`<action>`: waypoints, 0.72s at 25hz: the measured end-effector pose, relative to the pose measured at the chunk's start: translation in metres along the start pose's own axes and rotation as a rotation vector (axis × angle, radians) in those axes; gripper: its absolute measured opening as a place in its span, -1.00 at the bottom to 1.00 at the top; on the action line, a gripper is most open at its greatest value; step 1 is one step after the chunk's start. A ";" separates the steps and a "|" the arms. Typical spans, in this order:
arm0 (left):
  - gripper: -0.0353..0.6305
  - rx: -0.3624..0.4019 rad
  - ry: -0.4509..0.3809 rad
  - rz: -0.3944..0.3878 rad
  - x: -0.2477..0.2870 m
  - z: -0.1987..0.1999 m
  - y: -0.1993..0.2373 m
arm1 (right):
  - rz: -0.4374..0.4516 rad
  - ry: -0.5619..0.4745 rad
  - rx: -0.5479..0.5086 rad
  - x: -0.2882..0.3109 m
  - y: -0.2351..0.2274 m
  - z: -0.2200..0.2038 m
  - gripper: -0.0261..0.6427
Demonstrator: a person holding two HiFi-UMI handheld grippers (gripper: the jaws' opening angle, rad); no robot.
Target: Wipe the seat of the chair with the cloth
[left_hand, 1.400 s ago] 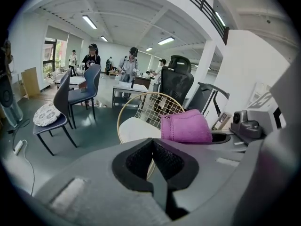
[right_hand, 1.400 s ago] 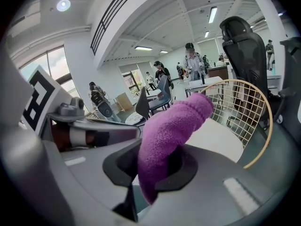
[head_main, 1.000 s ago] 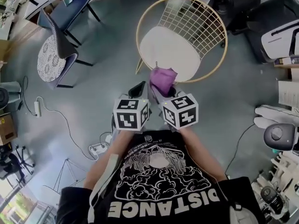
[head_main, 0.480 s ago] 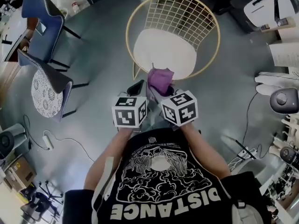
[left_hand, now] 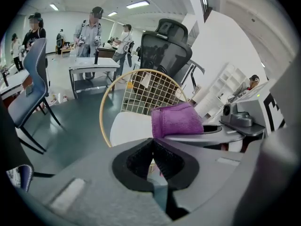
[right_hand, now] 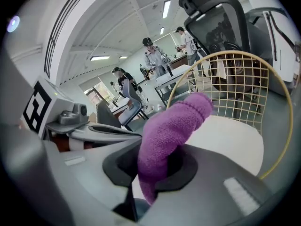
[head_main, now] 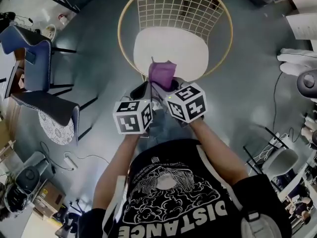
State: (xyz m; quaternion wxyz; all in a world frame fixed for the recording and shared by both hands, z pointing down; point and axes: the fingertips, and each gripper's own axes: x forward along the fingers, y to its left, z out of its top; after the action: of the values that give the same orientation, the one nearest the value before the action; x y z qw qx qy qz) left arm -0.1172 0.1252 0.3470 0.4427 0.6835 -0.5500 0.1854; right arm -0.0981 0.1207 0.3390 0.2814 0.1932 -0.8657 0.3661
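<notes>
Before one wire chair (head_main: 173, 48), the right tool (right_hand: 155, 166) pinches one purple cloth (right_hand: 174, 126); the left tool (left_hand: 153, 159) is pressed together, empty.

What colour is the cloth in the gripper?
Purple. The cloth shows best in the right gripper view.

1 purple cloth (head_main: 162, 73), 1 gold wire chair (head_main: 171, 51), 2 blue chairs (head_main: 29, 53) (head_main: 55, 114), 2 grippers (head_main: 142, 91) (head_main: 165, 87)
</notes>
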 end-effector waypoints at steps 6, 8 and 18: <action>-0.90 -0.019 0.079 0.066 0.049 0.026 0.032 | 0.046 0.034 0.069 0.054 -0.054 0.024 -0.74; -0.90 -0.029 0.122 0.083 0.061 0.030 0.037 | 0.065 0.054 0.095 0.067 -0.068 0.032 -0.74; -0.90 -0.060 0.259 0.120 0.142 0.012 0.083 | 0.160 0.106 0.201 0.174 -0.140 0.024 -0.76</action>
State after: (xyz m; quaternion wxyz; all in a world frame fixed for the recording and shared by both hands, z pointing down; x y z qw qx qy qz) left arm -0.1496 0.0316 0.4786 0.5182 0.6062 -0.5335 0.2818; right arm -0.1645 -0.0112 0.5084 0.2759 0.1312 -0.8213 0.4819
